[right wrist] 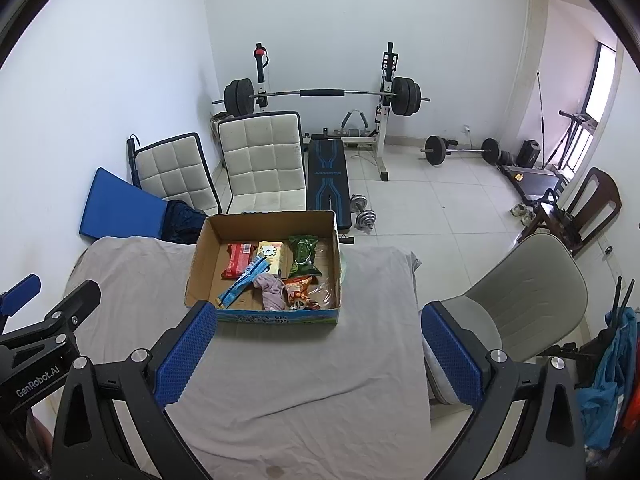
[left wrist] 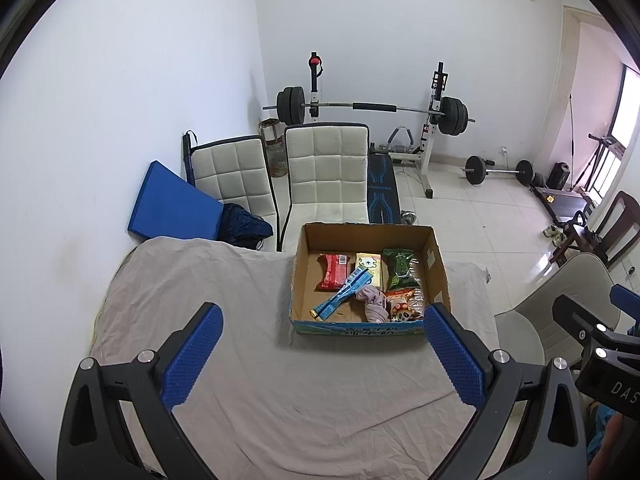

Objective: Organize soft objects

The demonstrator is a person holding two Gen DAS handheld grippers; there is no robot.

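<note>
Since every soft thing in sight is already lying inside the cardboard box (left wrist: pixel 366 236), the task is looking close to finished, as far as these views are showing. The box is sitting toward the far edge of the desk (left wrist: pixel 248 360), right of its middle, and the grey cloth covering the desk is showing nothing loose around it. Inside, a red packet (left wrist: pixel 331 271), a yellow packet (left wrist: pixel 369 263) and a green snack bag (left wrist: pixel 400 269) are lying along the far wall, a blue wrapper (left wrist: pixel 344 295) is slanting across the floor toward the near left corner, and a pink cloth (left wrist: pixel 373 301) is bunching just beside a panda-print bag (left wrist: pixel 402 307) against the near wall. What is remaining, if anything, is probably only tidying inside the box. The left gripper (left wrist: pixel 320 356) is hanging wide apart over the bare near part of the desk, holding nothing and touching nothing. The right gripper (right wrist: pixel 316 356) is likewise spread wide and empty, hovering short of the box's near wall.
</note>
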